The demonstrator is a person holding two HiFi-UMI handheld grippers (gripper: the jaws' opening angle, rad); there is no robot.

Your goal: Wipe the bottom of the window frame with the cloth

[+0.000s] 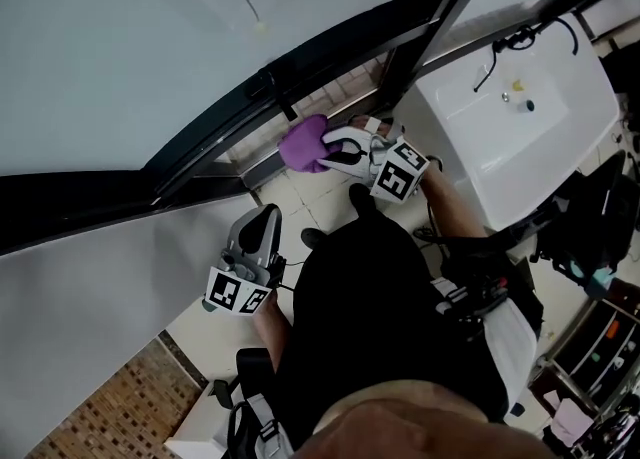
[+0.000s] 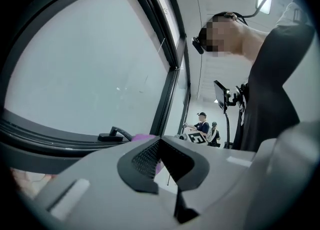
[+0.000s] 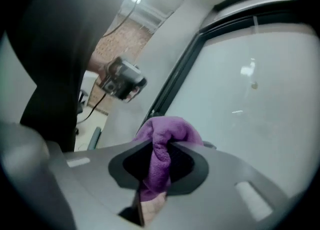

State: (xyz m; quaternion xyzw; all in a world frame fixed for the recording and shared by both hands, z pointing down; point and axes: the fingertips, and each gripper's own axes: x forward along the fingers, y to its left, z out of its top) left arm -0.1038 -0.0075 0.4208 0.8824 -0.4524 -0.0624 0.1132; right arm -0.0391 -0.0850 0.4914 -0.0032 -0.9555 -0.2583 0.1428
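The cloth (image 1: 303, 144), a purple bunch, sits clamped in the right gripper (image 1: 332, 153). The right gripper view shows a fold of the cloth (image 3: 167, 134) pinched between the jaws, which are closed on it, with the rest puffing out ahead of the tips (image 3: 162, 150). Straight ahead of that gripper lies the bottom rail (image 1: 215, 152) of the dark window frame. The cloth is at the rail or just short of it; whether it presses on it I cannot tell.

The rail's long axis runs crosswise to the right gripper's jaws, so the wipe would likely be a sideways slide along it rather than a push forward. To that gripper's right the run looks short: an upright post (image 1: 415, 42) of the frame stands near, and the white sink (image 1: 560, 137) crowds in just behind it. To its left the rail stretches on with open floor before it, which looks the freer way to go.

The left gripper (image 1: 267, 217) hangs back, well apart from the cloth, pointed toward the same rail (image 2: 50, 139). Its jaws (image 2: 161, 146) stand together with nothing between them. The right gripper is plainly the nearer and the working one.
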